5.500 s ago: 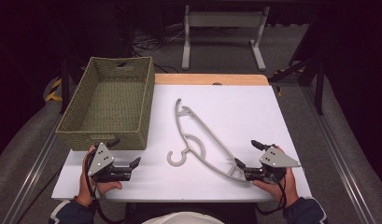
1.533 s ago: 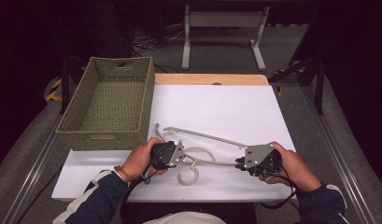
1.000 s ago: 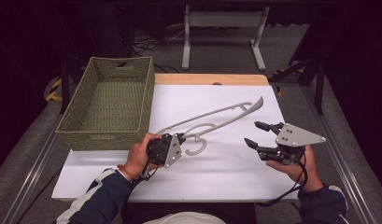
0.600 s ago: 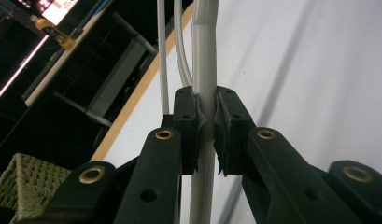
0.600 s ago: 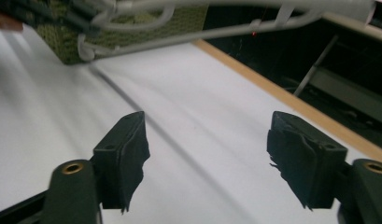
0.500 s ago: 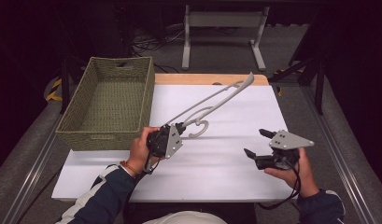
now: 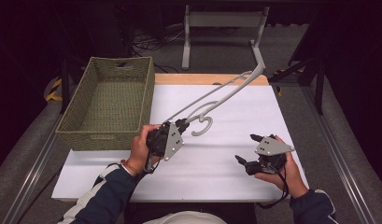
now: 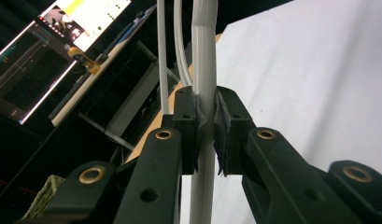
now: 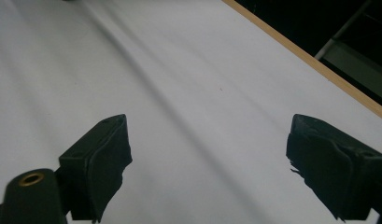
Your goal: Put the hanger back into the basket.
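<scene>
Spreading across the workspace is the white-covered rectangular table, the olive woven basket sitting at its left; the left gripper is clamping the grey plastic hanger aloft, while the right gripper is gaping empty.

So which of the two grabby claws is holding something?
The left gripper: its jaws pinch the grey hanger. The right gripper is wide open, with nothing between its jaws.

Your left gripper is lifted up, its jaws squeezed tight together. Your right gripper sits low by the bench, jaws wide apart.
</scene>
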Demonstrator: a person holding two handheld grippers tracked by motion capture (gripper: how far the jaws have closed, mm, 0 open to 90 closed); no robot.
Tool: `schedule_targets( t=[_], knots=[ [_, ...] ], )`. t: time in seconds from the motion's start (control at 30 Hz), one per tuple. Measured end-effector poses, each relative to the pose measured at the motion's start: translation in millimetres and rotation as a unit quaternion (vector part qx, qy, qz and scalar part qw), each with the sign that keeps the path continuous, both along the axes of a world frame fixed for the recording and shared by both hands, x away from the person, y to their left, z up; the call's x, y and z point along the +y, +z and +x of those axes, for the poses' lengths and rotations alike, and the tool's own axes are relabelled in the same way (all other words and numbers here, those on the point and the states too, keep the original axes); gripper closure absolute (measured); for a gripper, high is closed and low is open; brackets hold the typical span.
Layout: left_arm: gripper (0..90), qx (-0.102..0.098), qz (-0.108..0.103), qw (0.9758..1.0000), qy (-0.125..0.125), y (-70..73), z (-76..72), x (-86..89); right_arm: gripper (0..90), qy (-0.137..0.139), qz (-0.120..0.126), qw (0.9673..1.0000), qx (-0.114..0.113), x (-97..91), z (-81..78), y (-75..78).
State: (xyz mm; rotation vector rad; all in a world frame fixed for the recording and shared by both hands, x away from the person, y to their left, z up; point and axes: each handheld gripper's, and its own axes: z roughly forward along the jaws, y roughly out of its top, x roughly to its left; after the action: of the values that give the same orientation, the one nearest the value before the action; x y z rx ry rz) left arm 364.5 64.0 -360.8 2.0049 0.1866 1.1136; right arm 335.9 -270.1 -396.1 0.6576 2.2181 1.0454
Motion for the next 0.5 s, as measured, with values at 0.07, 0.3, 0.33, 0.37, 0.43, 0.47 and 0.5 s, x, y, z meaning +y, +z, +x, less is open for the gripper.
schedule_targets(
  t=[0.07, 0.3, 0.33, 0.37, 0.43, 0.47, 0.5],
  knots=[
    [80.6, 0.0, -0.006, 1.0, 0.001, 3.3, 0.2, -0.1, 13.9, -0.001, 0.001, 1.0, 0.0, -0.1, 0.5, -0.2],
    [80.6, -0.019, -0.013, 0.9997, 0.0, 18.7, 7.4, -9.4, 13.9, -0.005, 0.009, 0.9999, -0.001, -1.3, 1.4, -0.7],
    [80.6, -0.023, -0.011, 0.9997, 0.002, 20.1, 8.2, -10.3, 13.9, -0.005, 0.009, 0.9999, -0.001, -1.3, 1.4, -0.7],
    [80.6, -0.029, -0.008, 0.9995, 0.004, 24.6, 11.8, -12.1, 13.9, -0.005, 0.01, 0.9999, -0.001, -2.1, 2.1, -1.2],
    [80.5, -0.026, -0.016, 0.9995, 0.004, 28.6, 16.1, -11.6, 13.9, -0.006, 0.009, 0.9999, 0.001, -2.6, 2.4, -1.7],
    [80.5, -0.028, -0.015, 0.9995, 0.007, 30.4, 18.4, -10.8, 13.9, -0.006, 0.009, 0.9999, 0.001, -2.8, 2.4, -2.0],
    [80.6, -0.025, -0.018, 0.9995, 0.008, 32.0, 20.9, -9.0, 13.9, -0.006, 0.008, 1.0, 0.001, -2.9, 2.3, -2.0]
  ],
)
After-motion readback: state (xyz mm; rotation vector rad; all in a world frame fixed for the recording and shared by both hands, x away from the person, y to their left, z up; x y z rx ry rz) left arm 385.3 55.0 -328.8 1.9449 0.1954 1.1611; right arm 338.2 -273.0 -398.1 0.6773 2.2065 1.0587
